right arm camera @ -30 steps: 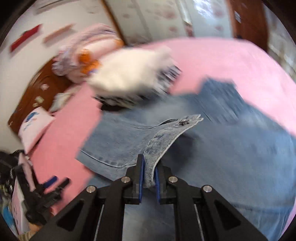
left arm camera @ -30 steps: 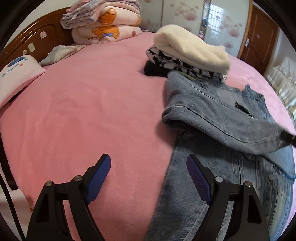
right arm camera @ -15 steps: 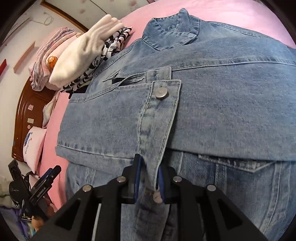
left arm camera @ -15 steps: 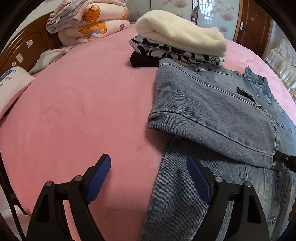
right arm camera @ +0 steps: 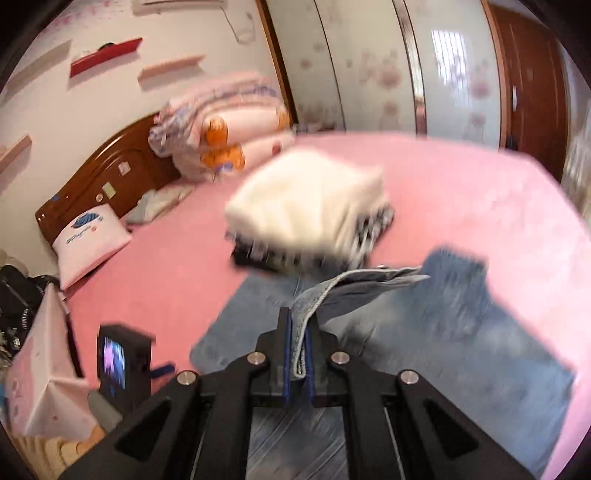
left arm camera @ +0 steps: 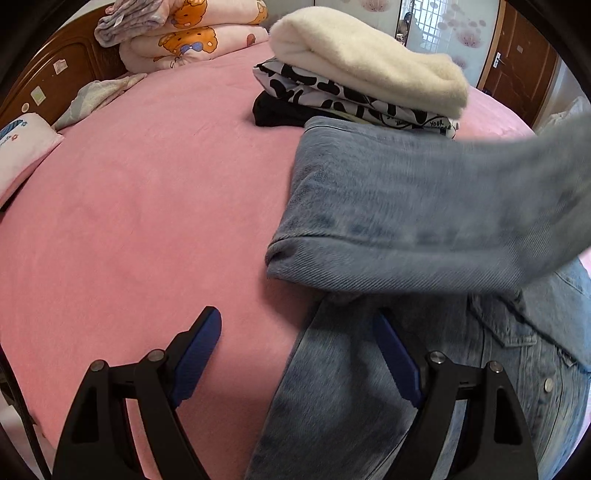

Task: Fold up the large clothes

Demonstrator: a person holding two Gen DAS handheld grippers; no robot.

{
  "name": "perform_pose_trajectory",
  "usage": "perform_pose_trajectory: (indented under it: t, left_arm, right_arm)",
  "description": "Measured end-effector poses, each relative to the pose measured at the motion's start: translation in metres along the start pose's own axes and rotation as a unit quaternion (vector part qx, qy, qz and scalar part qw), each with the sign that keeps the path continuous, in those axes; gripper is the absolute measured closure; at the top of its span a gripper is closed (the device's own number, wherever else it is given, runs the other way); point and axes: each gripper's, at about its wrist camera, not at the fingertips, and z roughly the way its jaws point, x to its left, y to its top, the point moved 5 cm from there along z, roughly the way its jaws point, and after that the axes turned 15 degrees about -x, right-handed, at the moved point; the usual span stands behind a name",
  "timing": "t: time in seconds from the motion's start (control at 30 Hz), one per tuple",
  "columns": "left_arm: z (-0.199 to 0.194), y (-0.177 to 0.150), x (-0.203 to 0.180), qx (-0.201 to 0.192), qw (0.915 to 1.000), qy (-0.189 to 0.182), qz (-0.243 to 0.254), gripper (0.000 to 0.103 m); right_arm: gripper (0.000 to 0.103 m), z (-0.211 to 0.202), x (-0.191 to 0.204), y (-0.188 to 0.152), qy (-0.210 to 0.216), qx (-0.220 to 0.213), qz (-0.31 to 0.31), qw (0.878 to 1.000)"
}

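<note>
— What's around you on the bed (left arm camera: 147,206)?

— A stack of folded clothes (left arm camera: 362,85) sits toward the far edge, touching the denim jacket (left arm camera: 406,206); folded quilts (left arm camera: 184,33) and a pillow (left arm camera: 22,144) lie by the headboard (right arm camera: 122,166).

— And your fingers?

— My left gripper (left arm camera: 295,350) hangs spread wide, straddling the jacket's near-left edge, pinching nothing. My right gripper (right arm camera: 298,354) is pressed tight on the jacket's cuff, lifted above the rest.

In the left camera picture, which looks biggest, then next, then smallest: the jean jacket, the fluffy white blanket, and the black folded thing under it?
1. Jean jacket, also nearest the camera.
2. Fluffy white blanket.
3. Black folded thing, mostly hidden.
</note>
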Motion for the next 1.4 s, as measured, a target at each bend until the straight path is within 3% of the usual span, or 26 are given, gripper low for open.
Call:
perform_pose_trajectory:
  t: [0.1, 0.2, 0.33, 0.47, 0.63, 0.7, 0.73, 0.8, 0.87, 0.9, 1.1, 1.4]
  left_arm:
    - [0.003, 0.003, -0.004, -0.003, 1.0, -0.002, 0.004, 0.02]
    - [0.007, 0.002, -0.007, 0.001, 1.0, -0.001, 0.009, 0.02]
    - [0.013, 0.001, -0.011, 0.006, 0.9998, -0.004, 0.018, 0.02]
    - [0.019, 0.001, -0.015, 0.013, 0.9995, -0.002, 0.03, 0.02]
    - [0.02, 0.001, -0.016, 0.033, 0.9986, -0.019, 0.037, 0.02]
    - [0.015, 0.002, -0.018, 0.04, 0.9971, -0.048, 0.043, 0.02]
    - [0.009, 0.002, -0.021, 0.046, 0.9945, -0.082, 0.046, 0.02]
    - [-0.003, 0.006, -0.025, 0.049, 0.9891, -0.13, 0.049, 0.02]
    - [-0.013, 0.015, -0.028, 0.037, 0.9853, -0.157, 0.057, 0.02]
    - [-0.016, 0.021, -0.03, 0.03, 0.9845, -0.163, 0.059, 0.02]
    - [0.024, 0.072, -0.041, 0.027, 0.9871, -0.154, 0.034, 0.02]
    - [0.12, 0.098, -0.066, 0.089, 0.9875, -0.128, 0.024, 0.02]
  right_arm:
    - [0.098, -0.003, -0.03, 0.015, -0.036, -0.017, 0.009, 0.999]
    - [0.099, -0.013, -0.08, 0.006, -0.091, -0.013, 0.037, 0.995]
    - [0.099, -0.031, -0.154, -0.044, -0.171, 0.024, 0.087, 0.981]
    - [0.099, -0.032, -0.197, -0.119, -0.221, 0.101, 0.12, 0.962]
    - [0.096, -0.036, -0.205, -0.196, -0.204, 0.173, 0.182, 0.946]
    - [0.094, -0.041, -0.208, -0.203, -0.2, 0.173, 0.199, 0.944]
    - [0.092, -0.045, -0.209, -0.203, -0.195, 0.168, 0.21, 0.943]
    - [0.076, -0.051, -0.211, -0.197, -0.188, 0.154, 0.228, 0.943]
    - [0.058, -0.056, -0.217, -0.186, -0.201, 0.135, 0.219, 0.945]
    - [0.054, -0.057, -0.218, -0.18, -0.205, 0.128, 0.213, 0.947]
    - [0.054, -0.019, -0.246, -0.161, -0.19, 0.129, 0.218, 0.949]
    - [0.052, 0.046, -0.278, -0.16, -0.182, 0.165, 0.214, 0.945]
